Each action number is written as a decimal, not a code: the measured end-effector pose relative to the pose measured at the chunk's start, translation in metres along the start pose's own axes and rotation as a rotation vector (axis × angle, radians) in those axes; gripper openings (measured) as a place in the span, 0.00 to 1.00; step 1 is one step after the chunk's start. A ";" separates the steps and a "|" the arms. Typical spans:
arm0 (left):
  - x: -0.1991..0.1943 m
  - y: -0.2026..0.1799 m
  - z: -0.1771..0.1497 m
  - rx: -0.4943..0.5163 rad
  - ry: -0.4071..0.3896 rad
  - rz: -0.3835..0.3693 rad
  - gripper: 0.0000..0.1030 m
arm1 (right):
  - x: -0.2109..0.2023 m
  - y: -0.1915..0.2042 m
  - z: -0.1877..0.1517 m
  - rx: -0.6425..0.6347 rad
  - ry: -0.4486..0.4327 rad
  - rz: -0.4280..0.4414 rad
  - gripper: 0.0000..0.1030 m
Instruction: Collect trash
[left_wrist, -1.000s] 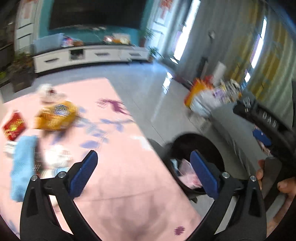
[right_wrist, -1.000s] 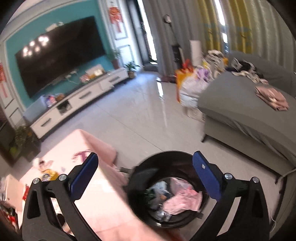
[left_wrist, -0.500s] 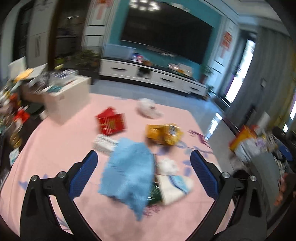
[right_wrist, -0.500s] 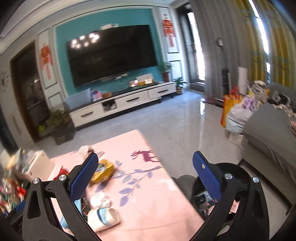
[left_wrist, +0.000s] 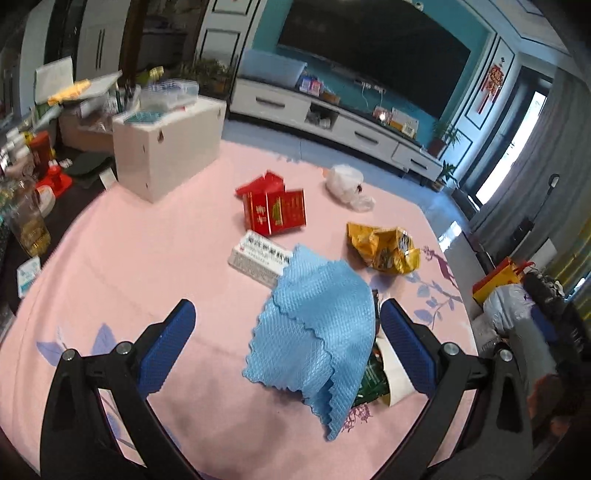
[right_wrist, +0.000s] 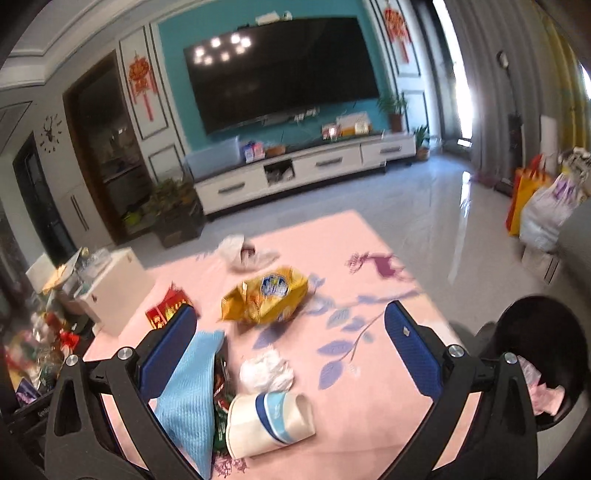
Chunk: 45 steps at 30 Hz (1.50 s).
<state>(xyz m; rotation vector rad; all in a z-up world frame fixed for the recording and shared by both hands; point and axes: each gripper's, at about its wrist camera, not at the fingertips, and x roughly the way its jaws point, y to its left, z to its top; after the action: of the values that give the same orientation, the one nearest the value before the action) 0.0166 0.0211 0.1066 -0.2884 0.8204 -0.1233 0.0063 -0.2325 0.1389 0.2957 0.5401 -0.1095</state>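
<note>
Trash lies on a pink table (left_wrist: 147, 258): a blue cloth (left_wrist: 317, 325), a red box (left_wrist: 275, 208), a white carton (left_wrist: 256, 258), a yellow snack bag (left_wrist: 384, 247), a white plastic bag (left_wrist: 345, 182). My left gripper (left_wrist: 288, 347) is open and empty above the cloth. My right gripper (right_wrist: 291, 350) is open and empty over a crushed paper cup (right_wrist: 269, 421), a crumpled tissue (right_wrist: 267, 373) and the yellow bag (right_wrist: 266, 295). A black bin (right_wrist: 535, 354) with pink trash stands at the right.
A white box (left_wrist: 166, 147) with clutter stands at the table's far left corner. Bottles and jars (left_wrist: 26, 206) crowd the left side. A TV cabinet (right_wrist: 306, 170) lines the far wall. Bags (right_wrist: 539, 206) sit by a grey sofa at the right.
Both grippers swung left from the black bin back over the pink table. The left one now faces the blue cloth, the right one the paper cup and tissue. Both stayed open.
</note>
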 end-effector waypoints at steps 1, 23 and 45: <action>0.006 0.003 -0.001 -0.012 0.024 -0.014 0.97 | 0.006 0.001 -0.003 -0.006 0.019 0.005 0.97; 0.034 -0.016 -0.019 0.011 0.134 -0.124 0.08 | 0.019 0.015 -0.017 -0.053 0.073 0.011 0.96; -0.063 0.040 0.000 -0.003 0.100 -0.093 0.31 | 0.005 0.025 -0.005 -0.070 0.070 0.015 0.96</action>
<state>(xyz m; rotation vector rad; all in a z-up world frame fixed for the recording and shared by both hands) -0.0262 0.0730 0.1384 -0.3252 0.9070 -0.2251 0.0126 -0.2077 0.1381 0.2364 0.6094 -0.0658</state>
